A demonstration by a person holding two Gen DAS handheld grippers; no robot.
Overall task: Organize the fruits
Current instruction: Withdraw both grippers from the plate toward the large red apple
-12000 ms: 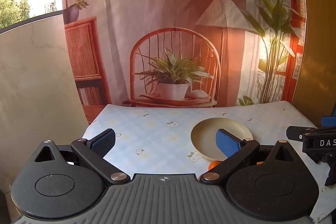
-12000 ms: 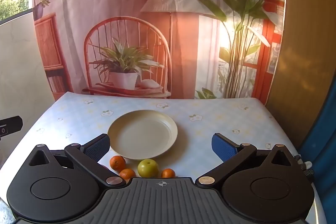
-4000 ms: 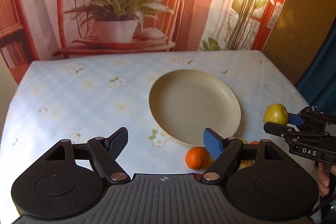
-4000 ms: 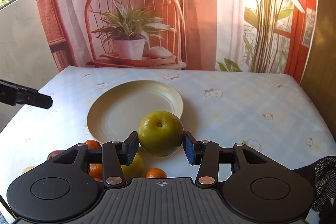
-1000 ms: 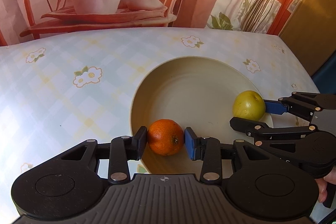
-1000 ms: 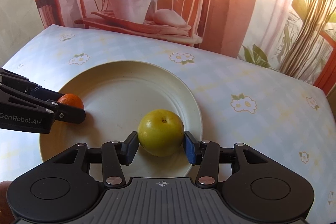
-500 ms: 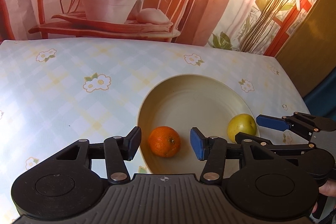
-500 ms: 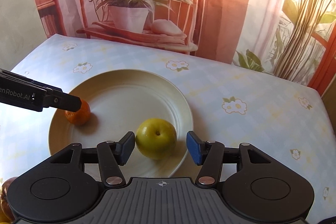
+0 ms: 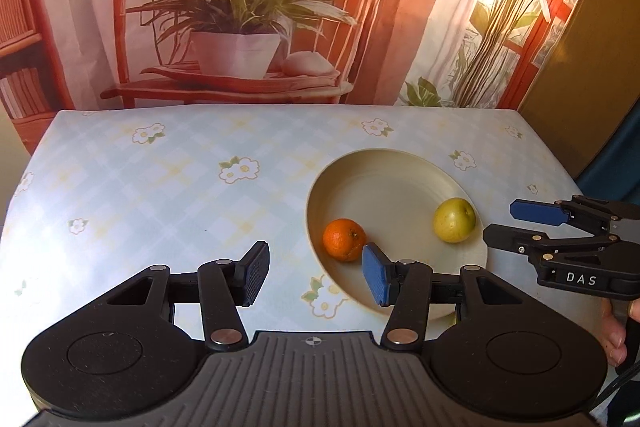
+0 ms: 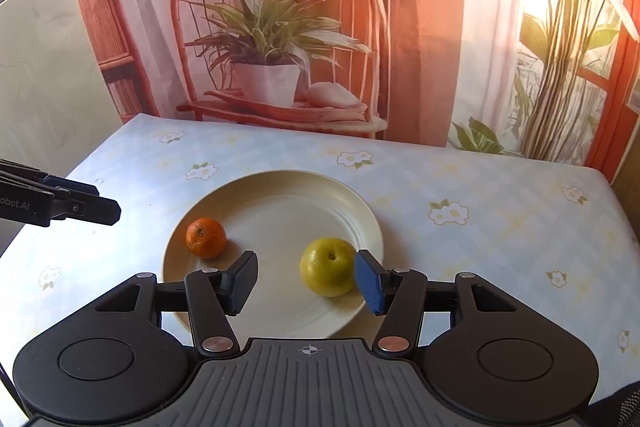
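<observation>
A cream plate (image 9: 392,183) (image 10: 280,199) lies on the flowered tablecloth. On it rest an orange (image 9: 344,239) (image 10: 205,237) at its left and a yellow-green apple (image 9: 454,225) (image 10: 327,271) at its right. My left gripper (image 9: 316,277) hangs open above the plate's near left edge, with nothing between its fingers. My right gripper (image 10: 306,283) is open too, raised over the plate's near side, the apple lying free beyond its right pad. Each gripper shows in the other's view: the right gripper (image 9: 528,223) at the plate's right, the left gripper (image 10: 96,201) at its left.
The table (image 9: 168,187) ends at a printed backdrop of a chair and potted plant. A wooden panel stands at the far right. A hand (image 9: 614,335) holds the right gripper at the right edge.
Both grippers let go of their fruit, opened and rose back from the plate. The orange and the apple stay where they were set on the plate.
</observation>
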